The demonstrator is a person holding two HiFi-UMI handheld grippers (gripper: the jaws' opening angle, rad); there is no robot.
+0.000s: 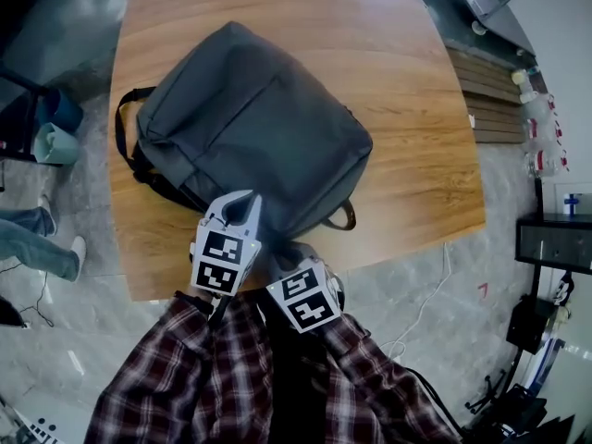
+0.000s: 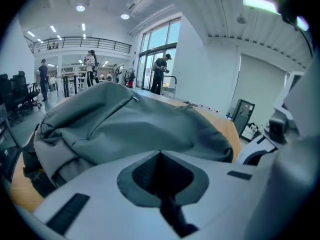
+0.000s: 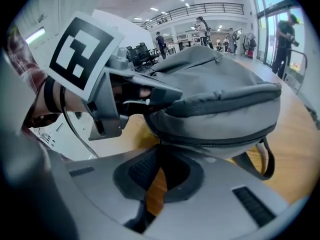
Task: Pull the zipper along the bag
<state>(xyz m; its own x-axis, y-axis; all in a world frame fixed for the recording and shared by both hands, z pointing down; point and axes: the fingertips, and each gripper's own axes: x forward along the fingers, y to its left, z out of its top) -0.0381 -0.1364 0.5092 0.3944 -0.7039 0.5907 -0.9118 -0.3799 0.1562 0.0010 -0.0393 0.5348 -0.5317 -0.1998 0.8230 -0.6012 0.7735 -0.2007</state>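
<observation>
A grey backpack [image 1: 259, 128] lies flat on the wooden table [image 1: 407, 81]; it fills the left gripper view [image 2: 130, 119] and the right gripper view [image 3: 215, 84]. My left gripper [image 1: 245, 202] rests against the bag's near edge, jaws shut [image 2: 160, 153], with nothing seen between them. From the right gripper view its closed fingertips [image 3: 172, 95] press on the bag's fabric. My right gripper [image 1: 285, 259] is at the bag's near corner, jaws shut [image 3: 159, 146] right under the dark zipper line [image 3: 220, 143]. The zipper pull is not visible.
A strap loop [image 1: 344, 215] hangs from the bag's near right corner, black shoulder straps [image 1: 129, 146] trail off its left side. The table's front edge is just under both grippers. A person's legs [image 1: 37, 239] stand at left; black equipment [image 1: 555, 243] and bottles [image 1: 541, 118] sit at right.
</observation>
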